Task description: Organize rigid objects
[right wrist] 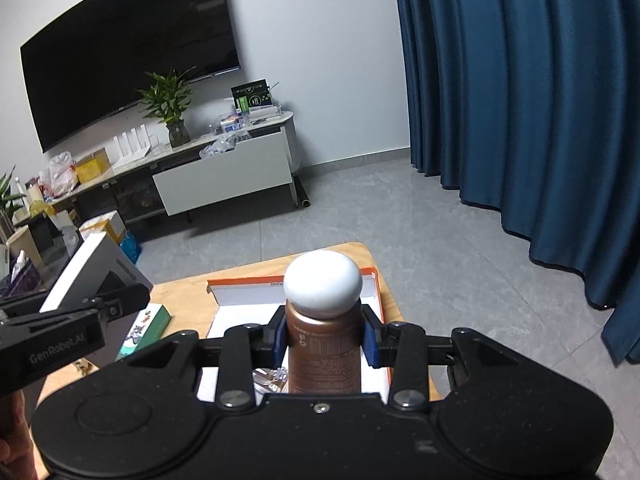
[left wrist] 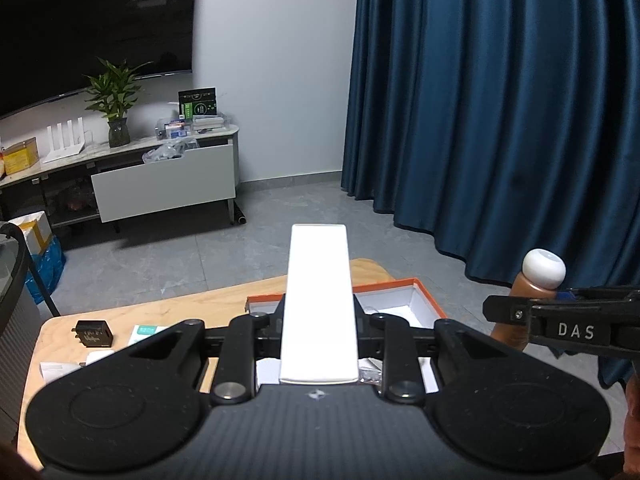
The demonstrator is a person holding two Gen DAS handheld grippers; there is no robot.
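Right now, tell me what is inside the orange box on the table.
The orange box shows a white lining and a clear plastic wrapper near its front. The brown bottle and white box, both held in the grippers, cover the rest.

The right gripper (right wrist: 325, 344) is closed on a brown bottle (right wrist: 325, 354) with a white round cap (right wrist: 323, 283); below it an orange-edged box (right wrist: 374, 280) lies open on the wooden table (right wrist: 180, 292); the left gripper (right wrist: 120, 300) holds a white box (right wrist: 76, 276).
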